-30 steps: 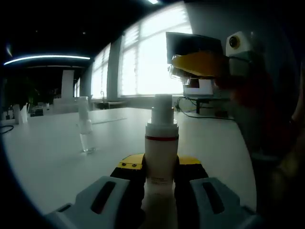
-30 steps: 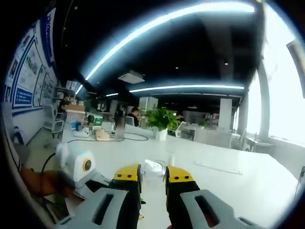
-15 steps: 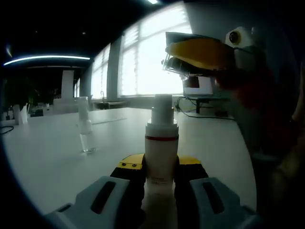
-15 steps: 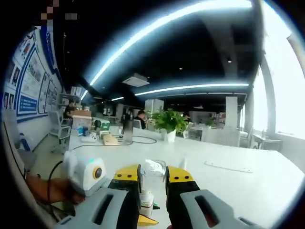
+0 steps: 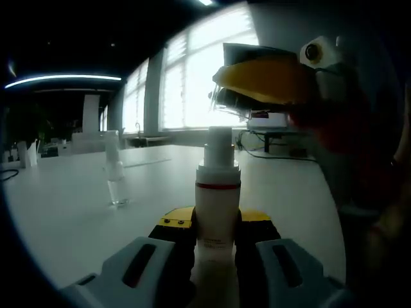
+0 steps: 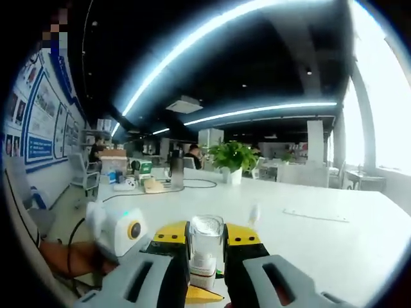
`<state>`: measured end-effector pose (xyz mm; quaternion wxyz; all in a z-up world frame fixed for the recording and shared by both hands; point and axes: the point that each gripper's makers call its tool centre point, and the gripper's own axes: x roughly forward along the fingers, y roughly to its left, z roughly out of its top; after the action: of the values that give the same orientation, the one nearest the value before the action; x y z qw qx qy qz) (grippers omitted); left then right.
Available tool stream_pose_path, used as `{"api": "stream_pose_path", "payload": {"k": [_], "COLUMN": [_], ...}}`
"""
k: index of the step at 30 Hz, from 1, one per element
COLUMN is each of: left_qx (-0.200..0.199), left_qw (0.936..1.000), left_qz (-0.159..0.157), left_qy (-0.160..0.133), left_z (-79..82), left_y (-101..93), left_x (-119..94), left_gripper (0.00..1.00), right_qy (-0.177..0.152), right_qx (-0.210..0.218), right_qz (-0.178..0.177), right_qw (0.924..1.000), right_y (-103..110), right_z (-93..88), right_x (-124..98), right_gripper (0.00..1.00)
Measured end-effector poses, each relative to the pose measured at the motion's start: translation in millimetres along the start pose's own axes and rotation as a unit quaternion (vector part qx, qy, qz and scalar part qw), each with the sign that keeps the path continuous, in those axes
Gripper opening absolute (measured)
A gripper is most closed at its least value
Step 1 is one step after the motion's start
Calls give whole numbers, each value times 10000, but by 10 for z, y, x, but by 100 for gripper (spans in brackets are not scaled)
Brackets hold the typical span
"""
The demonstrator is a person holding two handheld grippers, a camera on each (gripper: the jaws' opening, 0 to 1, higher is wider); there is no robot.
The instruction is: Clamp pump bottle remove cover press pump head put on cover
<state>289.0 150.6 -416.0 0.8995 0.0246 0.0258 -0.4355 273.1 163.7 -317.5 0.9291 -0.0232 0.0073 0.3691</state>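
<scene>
left gripper: clamped on pump bottle
right gripper: has carried clear cover nearer above the pump head, recapping close

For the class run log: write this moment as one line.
stage: cover back on | left gripper: clamps pump bottle upright on table | right gripper: holds clear cover above pump head
</scene>
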Motion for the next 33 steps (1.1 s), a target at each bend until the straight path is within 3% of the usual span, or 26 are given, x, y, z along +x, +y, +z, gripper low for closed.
{"api": "stream_pose_path", "payload": {"k": [20,33], "left_qx": [-15,1], "left_qw": [10000,10000], "left_qz": [6,3], "left_qy": [-1,-5], "left_z": [0,-1], "left_y": [11,13], "left_x": [1,1], "left_gripper": [14,14], "right_qy": [230,633], "right_qx": [60,-48], "right_qz": [43,57], "right_qw": [9997,9980], "right_y": [19,47], "right_z": [-93,-268], "right_x": [33,85], "right_gripper": [15,15]}}
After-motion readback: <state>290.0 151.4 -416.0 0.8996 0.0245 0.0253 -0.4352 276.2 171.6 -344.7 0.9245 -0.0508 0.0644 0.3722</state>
